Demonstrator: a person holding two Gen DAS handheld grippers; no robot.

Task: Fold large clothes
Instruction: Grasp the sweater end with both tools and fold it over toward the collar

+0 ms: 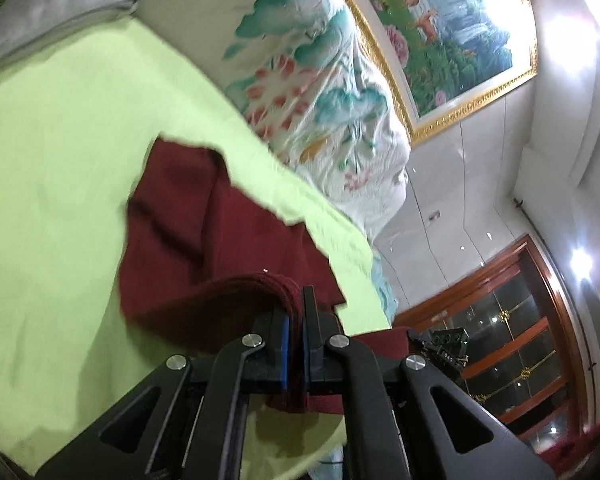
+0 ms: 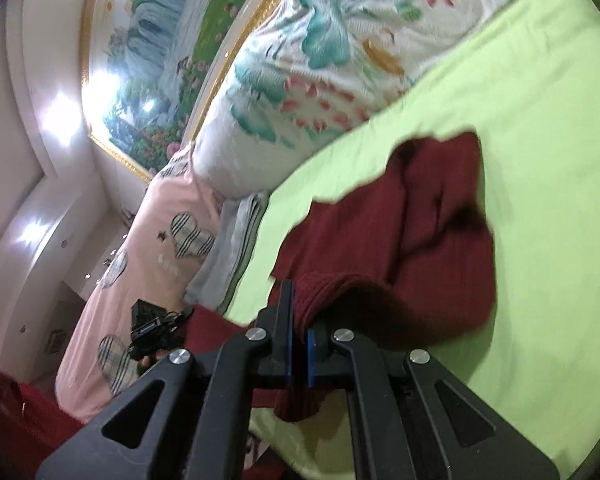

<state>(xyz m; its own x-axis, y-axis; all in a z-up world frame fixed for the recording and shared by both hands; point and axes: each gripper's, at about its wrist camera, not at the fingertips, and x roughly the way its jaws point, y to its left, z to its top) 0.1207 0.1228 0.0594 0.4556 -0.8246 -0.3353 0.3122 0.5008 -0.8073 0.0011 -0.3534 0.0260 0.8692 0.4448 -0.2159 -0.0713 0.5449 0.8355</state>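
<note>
The left claw (image 1: 296,312) and right claw (image 2: 300,312) each pinch shut on a thick rolled edge of the dark red ribbed knit garment (image 1: 204,216) — soft, limp, fairly heavy — best held at its edges over the lime-green bed sheet (image 1: 60,160).

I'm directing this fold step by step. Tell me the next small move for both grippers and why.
Probably carry both grippers forward together, laying the held edge over the far part. The left gripper and right gripper are each shut on a bunched edge of the maroon sweater, whose far part lies rumpled on the green sheet.
</note>
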